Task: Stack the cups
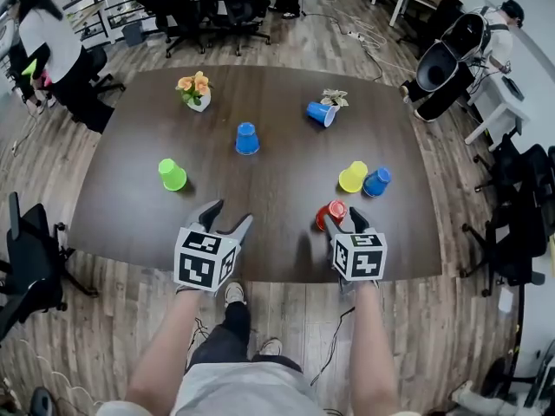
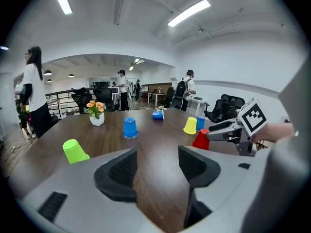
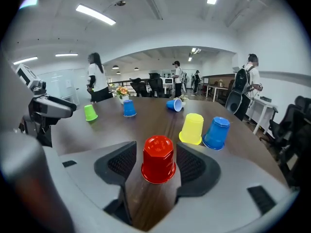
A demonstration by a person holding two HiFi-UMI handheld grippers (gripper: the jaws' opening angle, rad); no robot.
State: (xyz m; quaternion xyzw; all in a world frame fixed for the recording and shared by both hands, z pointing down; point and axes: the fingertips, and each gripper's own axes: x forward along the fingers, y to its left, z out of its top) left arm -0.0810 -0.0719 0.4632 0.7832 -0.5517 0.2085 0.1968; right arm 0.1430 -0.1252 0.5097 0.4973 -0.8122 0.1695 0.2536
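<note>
Six cups lie scattered on a dark table (image 1: 269, 254). A red cup (image 1: 332, 212) (image 3: 158, 159) stands upside down between the jaws of my right gripper (image 1: 340, 217) (image 3: 156, 155), which is open with slim gaps on both sides. Just beyond it are a yellow cup (image 1: 353, 177) (image 3: 192, 128) and a blue cup (image 1: 377, 181) (image 3: 216, 132), side by side. Farther off are an upside-down blue cup (image 1: 247, 139) (image 2: 129, 128), a blue cup on its side (image 1: 321, 113), and a green cup (image 1: 173, 174) (image 2: 74, 151). My left gripper (image 1: 231, 213) (image 2: 158, 161) is open and holds nothing, over the table's near edge.
A white vase of flowers (image 1: 197, 91) and a small plant (image 1: 334, 98) stand near the far edge. Office chairs (image 1: 30, 258) surround the table. A person (image 1: 52, 55) stands at the far left. The table's front edge lies right under both grippers.
</note>
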